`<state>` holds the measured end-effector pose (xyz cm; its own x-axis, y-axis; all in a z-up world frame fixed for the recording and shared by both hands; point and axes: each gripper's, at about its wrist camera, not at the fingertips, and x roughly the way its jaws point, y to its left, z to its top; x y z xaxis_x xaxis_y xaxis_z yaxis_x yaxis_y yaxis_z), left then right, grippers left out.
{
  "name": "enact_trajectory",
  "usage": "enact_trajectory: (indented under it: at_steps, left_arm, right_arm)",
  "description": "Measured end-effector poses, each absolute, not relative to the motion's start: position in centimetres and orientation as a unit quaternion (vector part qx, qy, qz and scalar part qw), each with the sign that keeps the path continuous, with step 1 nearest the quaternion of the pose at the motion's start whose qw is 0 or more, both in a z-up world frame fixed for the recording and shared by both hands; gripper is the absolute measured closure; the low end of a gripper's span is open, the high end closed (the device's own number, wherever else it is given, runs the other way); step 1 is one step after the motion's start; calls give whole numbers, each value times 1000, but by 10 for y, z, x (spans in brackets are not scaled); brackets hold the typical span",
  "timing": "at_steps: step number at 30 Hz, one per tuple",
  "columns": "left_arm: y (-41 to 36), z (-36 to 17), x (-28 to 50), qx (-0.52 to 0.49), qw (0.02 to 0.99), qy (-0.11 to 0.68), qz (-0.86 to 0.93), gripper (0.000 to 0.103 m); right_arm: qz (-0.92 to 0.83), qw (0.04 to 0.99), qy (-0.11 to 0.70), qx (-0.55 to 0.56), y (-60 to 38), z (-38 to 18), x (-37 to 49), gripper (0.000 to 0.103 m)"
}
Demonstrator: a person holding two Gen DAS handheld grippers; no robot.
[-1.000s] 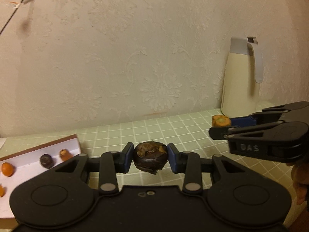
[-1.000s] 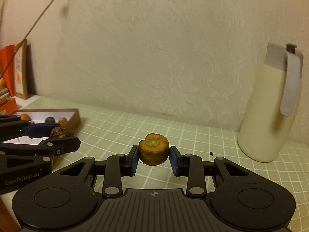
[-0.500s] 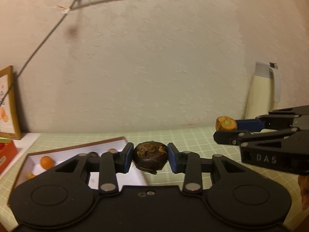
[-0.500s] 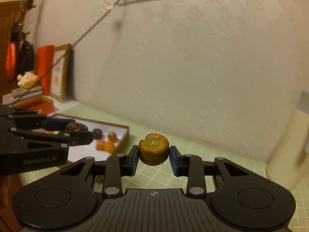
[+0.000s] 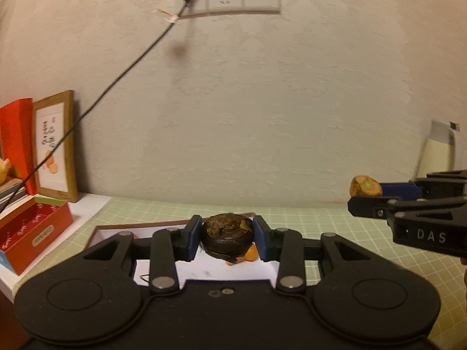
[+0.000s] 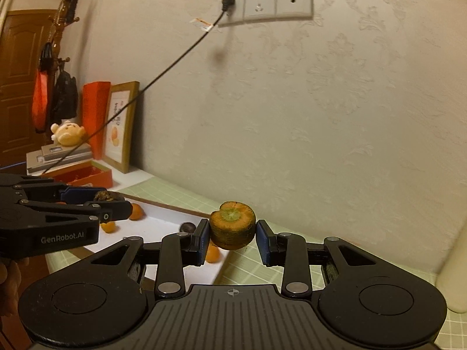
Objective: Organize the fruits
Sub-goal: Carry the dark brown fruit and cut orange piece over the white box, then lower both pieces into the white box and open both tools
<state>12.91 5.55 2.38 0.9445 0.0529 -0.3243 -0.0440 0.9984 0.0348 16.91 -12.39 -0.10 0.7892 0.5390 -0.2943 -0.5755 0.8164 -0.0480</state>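
Note:
My left gripper (image 5: 227,237) is shut on a dark brown round fruit (image 5: 227,233) and holds it above the white tray (image 5: 221,269). My right gripper (image 6: 232,237) is shut on an orange fruit with a green stem end (image 6: 232,226), held above the tray's right edge (image 6: 172,208). The tray has a brown rim and holds small orange fruits (image 6: 135,211) and a dark one (image 6: 187,227). Each gripper shows in the other's view, the right one (image 5: 366,197) to the right, the left one (image 6: 108,202) to the left.
A cream jug (image 5: 437,151) stands at the right by the wall. At the left stand red boxes (image 5: 32,230), a framed picture (image 5: 55,145) and books with a plush toy (image 6: 67,134). A black cable (image 5: 116,75) hangs from the wall socket. The table has a green grid mat (image 5: 321,218).
Both grippers, each still holding its fruit, have swung left and risen from the open mat to over the tray. The jug has slid to the right edge of view.

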Motion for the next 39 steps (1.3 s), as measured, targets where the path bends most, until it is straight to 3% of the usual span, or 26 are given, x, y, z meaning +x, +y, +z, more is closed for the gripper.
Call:
enact_trajectory:
  at_steps: [23, 39]
  left_arm:
    - [142, 19, 138, -28, 978, 171, 117, 75]
    - [184, 8, 169, -31, 968, 189, 159, 75]
  right_arm:
    - [318, 937, 128, -70, -57, -9, 192, 69]
    - [309, 933, 177, -57, -21, -30, 242, 69]
